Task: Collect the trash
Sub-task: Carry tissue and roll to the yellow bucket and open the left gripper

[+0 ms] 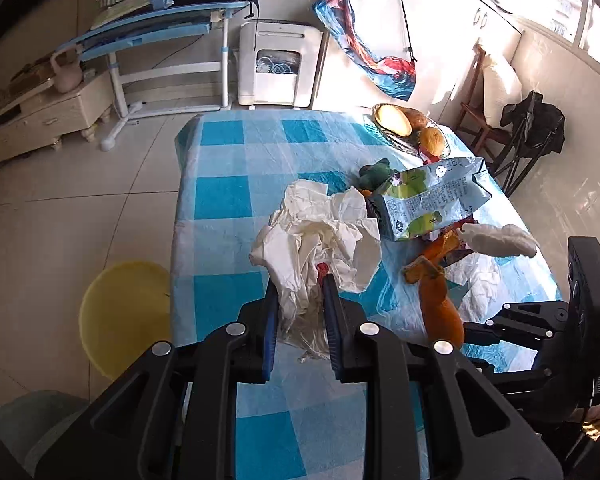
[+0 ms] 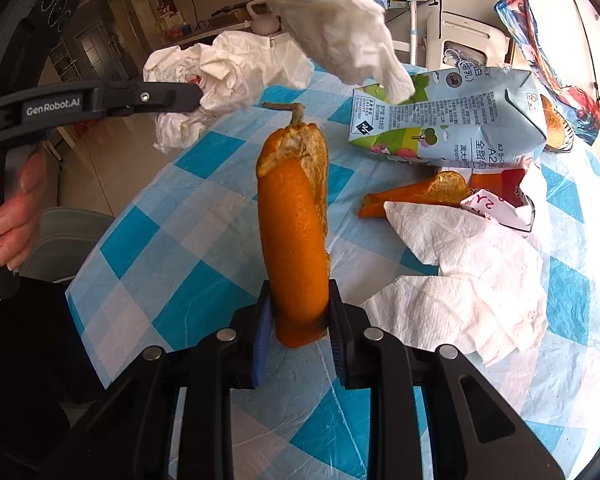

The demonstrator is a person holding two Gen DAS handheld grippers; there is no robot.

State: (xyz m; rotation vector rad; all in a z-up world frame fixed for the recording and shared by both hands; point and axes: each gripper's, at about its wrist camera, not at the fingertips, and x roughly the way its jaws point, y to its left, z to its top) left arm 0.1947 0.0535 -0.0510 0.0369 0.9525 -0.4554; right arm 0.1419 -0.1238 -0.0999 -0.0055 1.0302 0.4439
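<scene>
Left wrist view: left gripper [image 1: 300, 288] clenched on one crumpled white paper wad [image 1: 320, 232], with a bit of clear plastic film caught between the pads. The wad looks lifted off the checkered table [image 1: 220, 196]. Behind it: one crushed milk carton [image 1: 428, 200], one green item [image 1: 374, 172], too partly hidden to identify. One more white tissue [image 1: 496, 240] sits to the right of the carton. One basket [image 1: 404, 136] with three brownish round items at the far table corner. One yellow basin [image 1: 120, 312] on the floor just left of the table. The right gripper's orange peel [image 1: 440, 304] shows at the right.

Right wrist view: right gripper [image 2: 298, 312] grasping one long orange peel strip [image 2: 292, 232], stem end pointing up and away. On the table: a second peel piece [image 2: 416, 192], one flat white paper towel [image 2: 472, 280], one small red-and-white wrapper [image 2: 500, 204], the same single carton [image 2: 452, 120]. One tissue [image 2: 340, 28] appears near the carton's top; can't tell what supports it. The left gripper enters from the left with a hand [image 2: 12, 208] on its handle, holding the wad [image 2: 228, 76].
</scene>
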